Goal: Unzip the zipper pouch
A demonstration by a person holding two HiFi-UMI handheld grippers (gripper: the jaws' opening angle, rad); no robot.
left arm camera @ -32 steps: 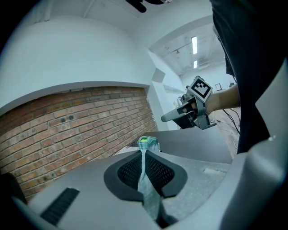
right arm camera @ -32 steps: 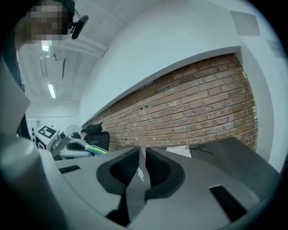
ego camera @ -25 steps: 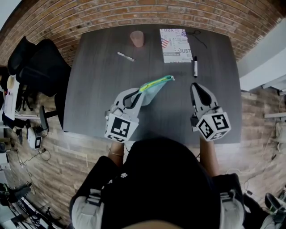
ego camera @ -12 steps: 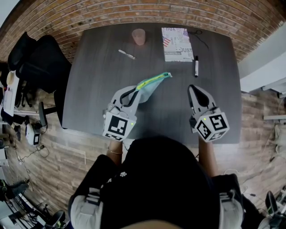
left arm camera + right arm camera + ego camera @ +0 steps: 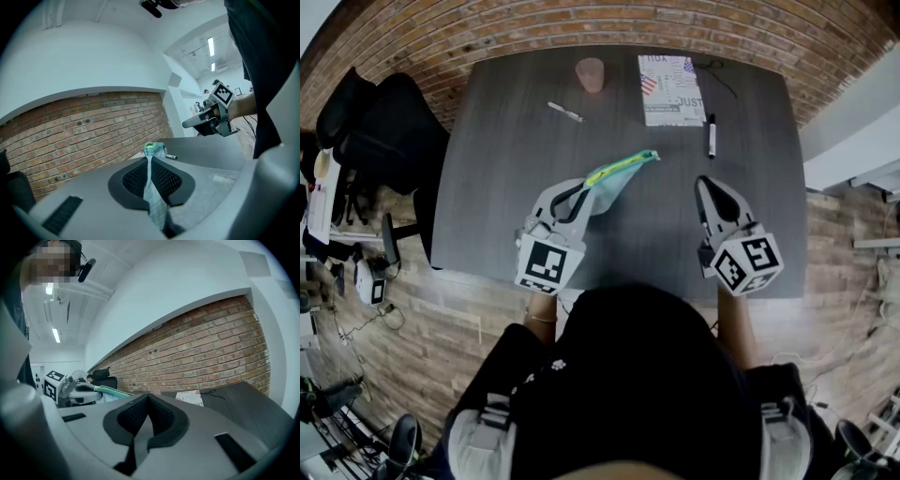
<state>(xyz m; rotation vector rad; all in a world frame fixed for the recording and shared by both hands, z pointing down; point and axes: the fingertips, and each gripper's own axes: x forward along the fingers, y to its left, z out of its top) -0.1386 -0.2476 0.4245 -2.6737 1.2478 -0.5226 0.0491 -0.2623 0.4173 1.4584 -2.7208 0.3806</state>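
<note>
A teal zipper pouch (image 5: 619, 178) with a yellow-green zipper edge hangs above the dark table (image 5: 506, 178), stretching away from my left gripper (image 5: 583, 195) toward the table's middle. In the left gripper view the left gripper (image 5: 150, 161) is shut on the pouch (image 5: 155, 206), whose fabric is pinched between the pads. My right gripper (image 5: 704, 184) hovers to the right of the pouch, apart from it. The right gripper (image 5: 148, 399) is shut with nothing in it. Off to the left of the right gripper view, the pouch (image 5: 110, 391) juts out of the left gripper (image 5: 77, 391).
At the table's far side stand a pink cup (image 5: 590, 74), a white pen (image 5: 563, 112), a printed sheet (image 5: 668, 90) and a black marker (image 5: 710, 138). A thin cable (image 5: 720, 77) lies at the far right. Black chairs (image 5: 384, 141) stand left of the table.
</note>
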